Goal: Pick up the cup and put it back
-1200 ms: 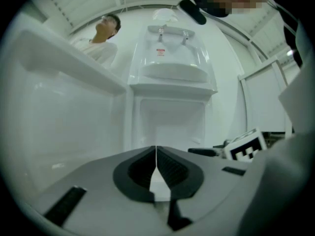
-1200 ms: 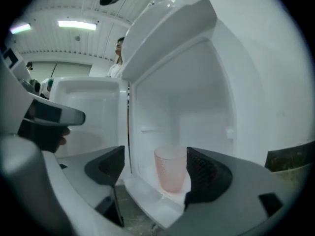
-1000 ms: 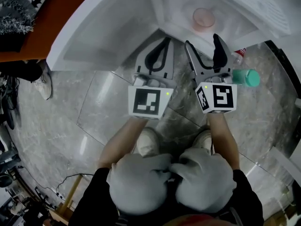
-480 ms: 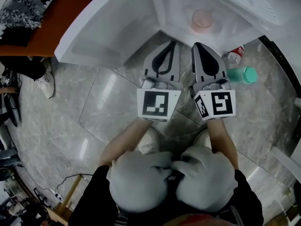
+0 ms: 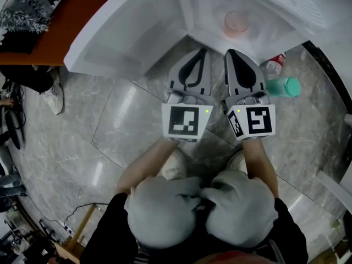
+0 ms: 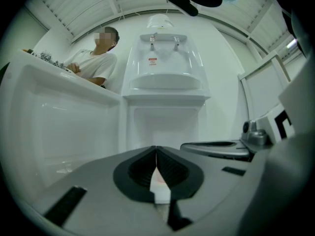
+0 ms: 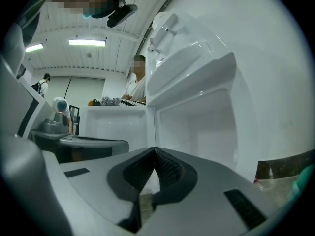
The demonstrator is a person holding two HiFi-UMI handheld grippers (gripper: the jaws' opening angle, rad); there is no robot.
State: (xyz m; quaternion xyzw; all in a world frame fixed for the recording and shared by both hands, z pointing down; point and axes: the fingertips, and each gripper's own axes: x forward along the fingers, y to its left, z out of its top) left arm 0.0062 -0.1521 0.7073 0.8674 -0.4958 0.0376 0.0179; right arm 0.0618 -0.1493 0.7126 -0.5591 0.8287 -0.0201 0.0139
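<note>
Head view: the left gripper (image 5: 202,51) and the right gripper (image 5: 229,53) sit side by side over the grey stone floor (image 5: 126,125). Each has its jaws pressed together with nothing between them. Just right of the right gripper, a green bottle (image 5: 285,87) lies on the floor. Beyond the tips, inside the open white compartment (image 5: 137,43), the pink cup (image 5: 237,22) stands upright, apart from both grippers.

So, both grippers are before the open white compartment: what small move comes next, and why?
Probably open the right gripper and ease it toward the pink cup. Its fingers are shut and empty, and the cup stands untouched in the white compartment just ahead.
</note>
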